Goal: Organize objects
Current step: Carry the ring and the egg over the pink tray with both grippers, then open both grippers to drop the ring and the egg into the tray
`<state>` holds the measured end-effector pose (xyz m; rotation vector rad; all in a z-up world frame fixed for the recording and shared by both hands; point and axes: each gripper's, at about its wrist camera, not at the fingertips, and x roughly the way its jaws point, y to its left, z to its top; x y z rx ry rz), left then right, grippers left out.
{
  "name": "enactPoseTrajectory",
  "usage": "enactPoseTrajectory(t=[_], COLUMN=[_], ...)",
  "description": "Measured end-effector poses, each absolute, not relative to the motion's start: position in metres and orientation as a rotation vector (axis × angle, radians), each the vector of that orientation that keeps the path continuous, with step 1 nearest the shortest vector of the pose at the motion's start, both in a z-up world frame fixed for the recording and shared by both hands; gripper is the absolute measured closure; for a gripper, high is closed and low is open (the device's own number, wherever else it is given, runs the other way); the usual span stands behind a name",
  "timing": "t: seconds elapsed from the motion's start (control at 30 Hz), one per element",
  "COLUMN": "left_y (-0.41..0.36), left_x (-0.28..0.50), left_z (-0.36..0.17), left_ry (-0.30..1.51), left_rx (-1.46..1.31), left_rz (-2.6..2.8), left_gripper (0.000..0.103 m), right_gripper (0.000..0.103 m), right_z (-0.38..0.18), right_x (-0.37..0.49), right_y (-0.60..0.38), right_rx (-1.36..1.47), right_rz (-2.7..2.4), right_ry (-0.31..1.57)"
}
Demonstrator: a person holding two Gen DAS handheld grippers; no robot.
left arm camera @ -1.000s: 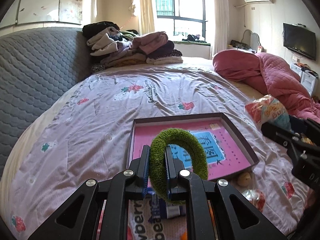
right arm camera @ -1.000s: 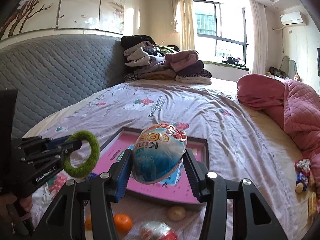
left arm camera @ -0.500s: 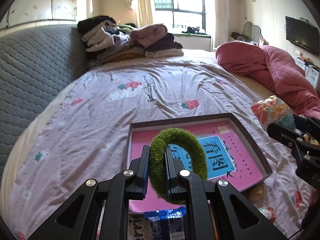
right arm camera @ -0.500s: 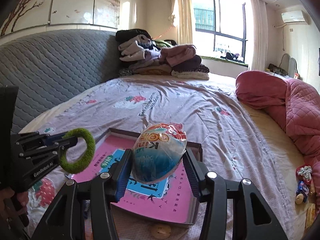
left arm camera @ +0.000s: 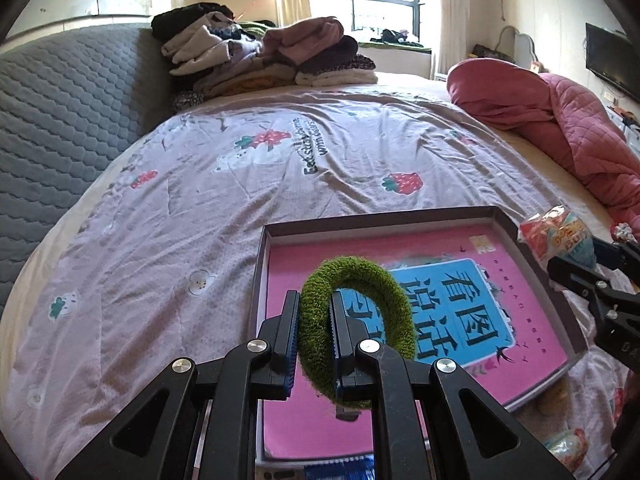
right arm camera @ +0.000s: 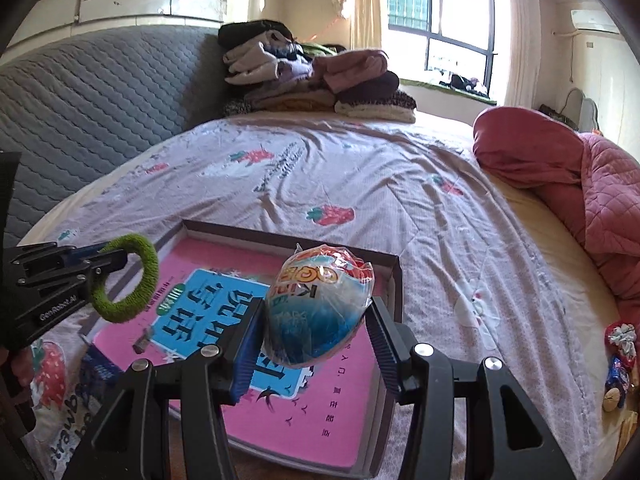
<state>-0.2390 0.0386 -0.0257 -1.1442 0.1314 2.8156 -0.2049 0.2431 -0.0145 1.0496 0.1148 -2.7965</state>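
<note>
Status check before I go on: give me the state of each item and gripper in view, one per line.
Left gripper: shut on the fuzzy green ring, held above the tray.
Right gripper: shut on the egg-shaped wrapped snack, held above the tray.
Shallow brown-rimmed tray with pink printed base: flat on the bedspread, nothing set inside yet.
Stack of folded clothes: piled at the headboard.
Pink quilt: bunched at the bed's edge.

"GenRobot.AI" on side of my left gripper (right arm camera: 108, 262). Beyond shallow box (left arm camera: 505, 219): bedsheet (left arm camera: 240, 184) print, "Eat strawberries with bears" roughly. Inside box: pink sheet (left arm camera: 304, 428), large Chinese characters. My wrapped egg (right arm camera: 320, 308): letters unclear.
</note>
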Motion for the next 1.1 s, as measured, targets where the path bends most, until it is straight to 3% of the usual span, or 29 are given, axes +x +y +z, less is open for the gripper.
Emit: enactPoseTrajectory(t=[0.6, 1.1], left_y=[0.036, 0.028], left_x=[-0.306, -0.326], left_z=[-0.076, -0.093], left_ry=[0.108, 0.072], left_rx=[-1.351, -1.461], left_rz=[2.723, 2.675], left_gripper=[0.090, 0.087], right_gripper=[0.052, 0.051], right_z=[-0.070, -0.070], right_x=[-0.269, -0.284], right_y=[0.249, 0.251], right_rx=[1.335, 1.390], right_rz=[-2.706, -2.703], right_ry=[0.117, 0.162])
